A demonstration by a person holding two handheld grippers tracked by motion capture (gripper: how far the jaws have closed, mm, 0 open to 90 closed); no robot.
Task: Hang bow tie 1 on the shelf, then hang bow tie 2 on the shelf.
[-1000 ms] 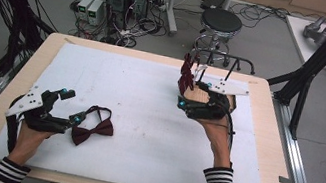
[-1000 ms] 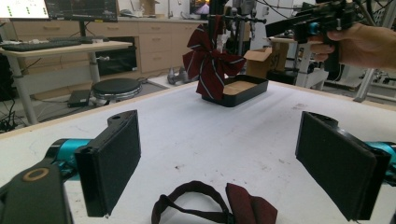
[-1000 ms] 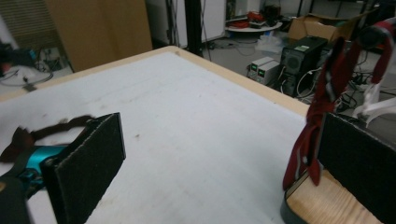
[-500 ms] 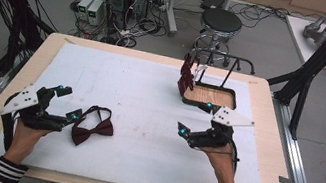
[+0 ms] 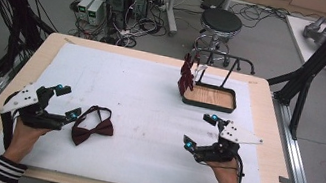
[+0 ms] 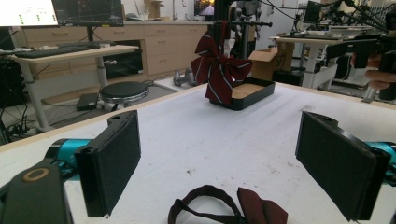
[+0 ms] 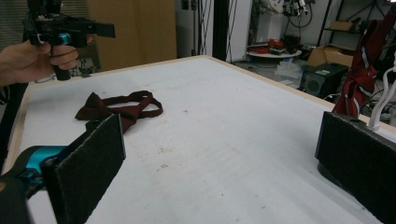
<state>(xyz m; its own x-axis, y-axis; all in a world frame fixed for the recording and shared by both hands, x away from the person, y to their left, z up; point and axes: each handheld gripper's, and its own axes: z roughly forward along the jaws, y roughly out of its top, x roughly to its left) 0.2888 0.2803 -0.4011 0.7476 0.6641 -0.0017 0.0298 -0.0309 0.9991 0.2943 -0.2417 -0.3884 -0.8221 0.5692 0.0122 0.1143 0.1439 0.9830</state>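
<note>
Dark maroon fabric bow tie [image 5: 92, 130] w/ looped neck strap lies flat on the white-covered counter [image 5: 146, 119], knot pinched at centre, wings fanned. Left tongs [image 5: 66, 102] spread wide just beside it, not touching. Right tongs [image 5: 200, 130] also gaping, empty, well apart, near the black tray w/ wooden base [image 5: 210, 98].

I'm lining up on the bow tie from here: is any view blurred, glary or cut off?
High view: even light, soft shadows, no glare on the bow tie. Left gripper view: the bow tie is cut off by the bottom edge, a little soft; the left claw is sharp. Right gripper view: the bow tie is clear and whole, the right claw slightly soft.
</note>
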